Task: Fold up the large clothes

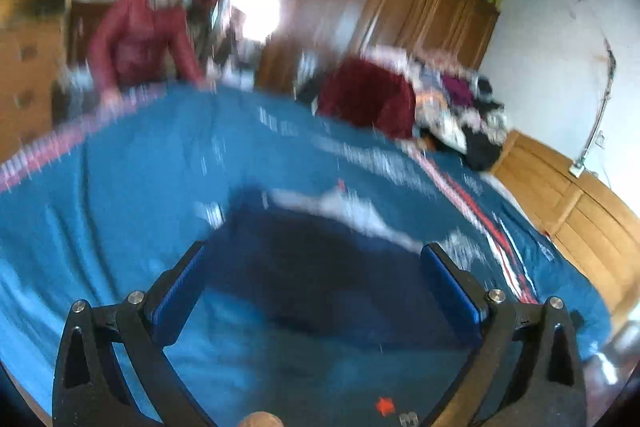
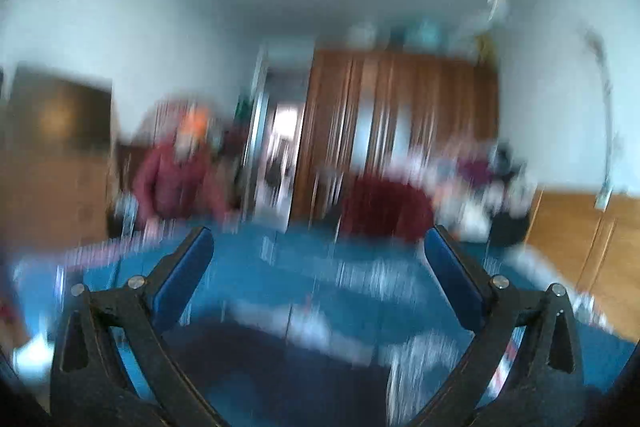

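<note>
Room: bedroom with pale walls, a brown wooden wardrobe (image 1: 400,3) along the far wall, and a bed covered by a teal-blue sheet with red-and-white striped bands (image 1: 120,195). Both views are smeared by motion, so fine detail is lost.

Task item: one dark navy garment of soft cloth (image 1: 320,267), lying spread on the sheet directly ahead of both tools; a pale grey-white strip, a lining or a second piece, I cannot tell which, runs along its far edge.

Further stock: a heap of mixed clothes topped by a dark red plush piece (image 1: 372,99), at the far right of the bed, well apart from the navy garment.

Bystander: a person in a dark red jacket (image 1: 140,39), bending at the far left edge of the bed.

Tools: left gripper (image 1: 316,283), blue-padded jaws spread wide, holding nothing, above the navy cloth. Right gripper (image 2: 316,267), jaws likewise spread and empty, aimed higher, over the bed.

Handling note, as judgement: the fold seems not yet begun. Lower each tool to a near corner or hem, pinch one layer only, keep the sheet out of the bite, lift both sides evenly.
</note>
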Available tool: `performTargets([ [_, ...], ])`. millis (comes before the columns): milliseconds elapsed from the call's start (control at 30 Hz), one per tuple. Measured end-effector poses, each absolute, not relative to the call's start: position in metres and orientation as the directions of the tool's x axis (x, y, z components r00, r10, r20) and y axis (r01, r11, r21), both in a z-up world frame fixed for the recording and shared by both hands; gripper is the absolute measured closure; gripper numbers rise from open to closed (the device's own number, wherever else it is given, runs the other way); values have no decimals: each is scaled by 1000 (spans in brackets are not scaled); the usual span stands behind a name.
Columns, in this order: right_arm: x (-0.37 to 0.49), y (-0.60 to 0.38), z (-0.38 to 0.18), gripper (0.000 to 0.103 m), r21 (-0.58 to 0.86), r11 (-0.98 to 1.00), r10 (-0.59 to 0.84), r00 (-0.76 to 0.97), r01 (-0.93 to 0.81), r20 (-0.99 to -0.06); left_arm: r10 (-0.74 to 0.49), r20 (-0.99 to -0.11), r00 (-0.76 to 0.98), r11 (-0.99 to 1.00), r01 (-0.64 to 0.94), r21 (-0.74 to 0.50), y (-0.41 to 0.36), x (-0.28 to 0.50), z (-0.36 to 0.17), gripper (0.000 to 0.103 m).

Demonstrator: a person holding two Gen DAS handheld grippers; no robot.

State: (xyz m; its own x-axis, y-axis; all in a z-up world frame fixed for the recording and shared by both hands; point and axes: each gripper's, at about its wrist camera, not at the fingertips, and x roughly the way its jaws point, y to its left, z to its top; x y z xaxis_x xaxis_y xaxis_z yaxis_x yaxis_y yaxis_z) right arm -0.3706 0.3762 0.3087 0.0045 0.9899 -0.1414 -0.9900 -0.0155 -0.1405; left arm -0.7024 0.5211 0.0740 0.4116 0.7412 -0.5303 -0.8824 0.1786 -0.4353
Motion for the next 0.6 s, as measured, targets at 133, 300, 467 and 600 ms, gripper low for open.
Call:
performTargets([
  [133, -356, 400, 204, 0, -113, -43, 898, 11, -993, -439, 678, -655, 334, 50, -910, -412, 528, -716, 11, 0],
  [300, -331, 394, 98, 0, -49, 12, 752, 41, -999, -658, 581, -772, 257, -60, -933, -355, 534, -731, -53, 0],
  [467, -314, 388, 39, 1, 13, 56, 634, 26, -998, -773, 517, -827, 222, -93, -945, -312, 537, -733, -103, 0],
  [600, -313, 395, 3, 0, 14, 35, 575, 9, -999, -818, 521, -837, 164, -67, -970, -232, 538, -721, -112, 0],
])
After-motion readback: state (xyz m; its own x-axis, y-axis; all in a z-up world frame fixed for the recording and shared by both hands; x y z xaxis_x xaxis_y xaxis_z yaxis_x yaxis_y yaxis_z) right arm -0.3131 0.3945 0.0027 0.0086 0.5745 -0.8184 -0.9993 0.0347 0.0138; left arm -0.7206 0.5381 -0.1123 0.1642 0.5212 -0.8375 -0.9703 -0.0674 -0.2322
